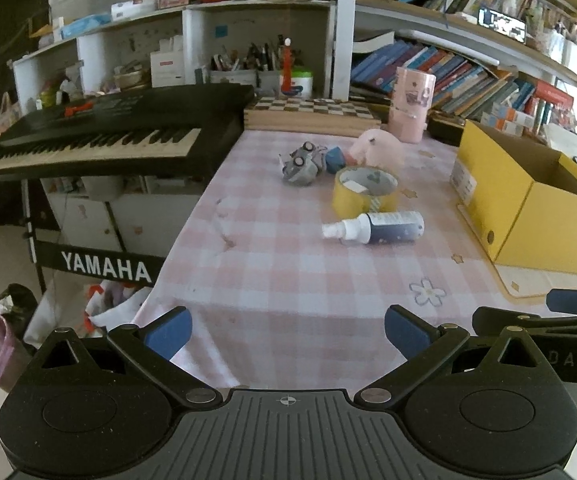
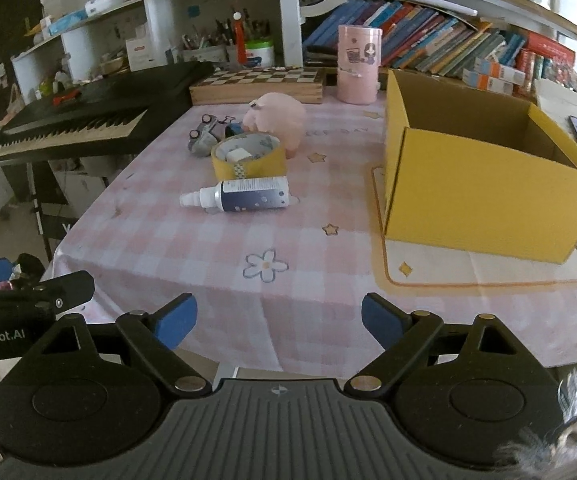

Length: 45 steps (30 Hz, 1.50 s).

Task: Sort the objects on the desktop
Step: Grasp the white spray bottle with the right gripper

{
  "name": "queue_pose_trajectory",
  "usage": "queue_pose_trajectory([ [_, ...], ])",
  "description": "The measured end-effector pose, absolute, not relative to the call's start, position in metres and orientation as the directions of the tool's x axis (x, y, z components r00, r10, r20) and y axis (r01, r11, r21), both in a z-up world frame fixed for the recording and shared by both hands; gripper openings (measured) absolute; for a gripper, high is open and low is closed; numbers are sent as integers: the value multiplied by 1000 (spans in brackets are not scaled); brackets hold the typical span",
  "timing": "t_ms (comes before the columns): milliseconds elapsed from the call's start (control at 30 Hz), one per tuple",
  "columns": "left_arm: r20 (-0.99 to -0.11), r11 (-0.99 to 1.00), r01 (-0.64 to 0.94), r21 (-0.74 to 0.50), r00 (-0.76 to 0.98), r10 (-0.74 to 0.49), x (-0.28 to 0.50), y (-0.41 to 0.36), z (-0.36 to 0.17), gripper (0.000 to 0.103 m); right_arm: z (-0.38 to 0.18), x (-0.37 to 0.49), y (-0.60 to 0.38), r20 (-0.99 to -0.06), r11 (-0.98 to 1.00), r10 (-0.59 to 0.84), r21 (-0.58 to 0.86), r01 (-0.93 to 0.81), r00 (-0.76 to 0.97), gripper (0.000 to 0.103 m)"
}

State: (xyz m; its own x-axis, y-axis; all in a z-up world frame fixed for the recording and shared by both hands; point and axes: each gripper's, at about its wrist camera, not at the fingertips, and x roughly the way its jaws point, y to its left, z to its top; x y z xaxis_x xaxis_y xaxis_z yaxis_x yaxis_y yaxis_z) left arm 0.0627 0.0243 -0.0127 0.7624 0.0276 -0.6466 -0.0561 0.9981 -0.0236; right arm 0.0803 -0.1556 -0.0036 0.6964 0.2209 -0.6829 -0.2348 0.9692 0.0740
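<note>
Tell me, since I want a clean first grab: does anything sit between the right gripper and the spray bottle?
Nothing visible does. Only bare checked tablecloth lies between the open right gripper and the spray bottle. The tape roll sits behind the bottle.

Both wrist views near the table (image 1: 272, 280) edge, angled down, left one further left, sharing the yellow box (image 2: 488, 208)

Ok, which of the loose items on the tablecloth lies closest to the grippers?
The spray bottle, lying on its side with its white nozzle pointing left. The yellow tape roll, pink pig and toy cars sit behind it.
</note>
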Motion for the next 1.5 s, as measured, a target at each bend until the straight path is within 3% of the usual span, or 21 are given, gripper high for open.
queue_pose_trajectory([
  [633,-653,976,-217,-1,740,164,118,34,-8,103,-4,179,-139,-682,902,348,56,-428,644,90],
  [900,-642,960,-278,4,735,216,132,39,-4,103,-22,218,-117,-736,788,360,-89,-609,574,76],
  [1100,-637,947,-320,2,730,248,141,42,-3,103,-33,237,-96,-758,634,374,-212,-743,535,58],
  [1233,-637,940,-341,-1,725,262,146,43,-4,103,-39,249,-85,-783,538,375,-252,-805,496,56],
  [1333,-641,939,-345,-4,721,262,150,41,-5,103,-42,261,-82,-811,510,361,-241,-825,460,55],
  [1500,-640,946,-325,3,726,251,158,34,-5,103,-37,277,-93,-863,547,401,-43,-836,307,33],
])
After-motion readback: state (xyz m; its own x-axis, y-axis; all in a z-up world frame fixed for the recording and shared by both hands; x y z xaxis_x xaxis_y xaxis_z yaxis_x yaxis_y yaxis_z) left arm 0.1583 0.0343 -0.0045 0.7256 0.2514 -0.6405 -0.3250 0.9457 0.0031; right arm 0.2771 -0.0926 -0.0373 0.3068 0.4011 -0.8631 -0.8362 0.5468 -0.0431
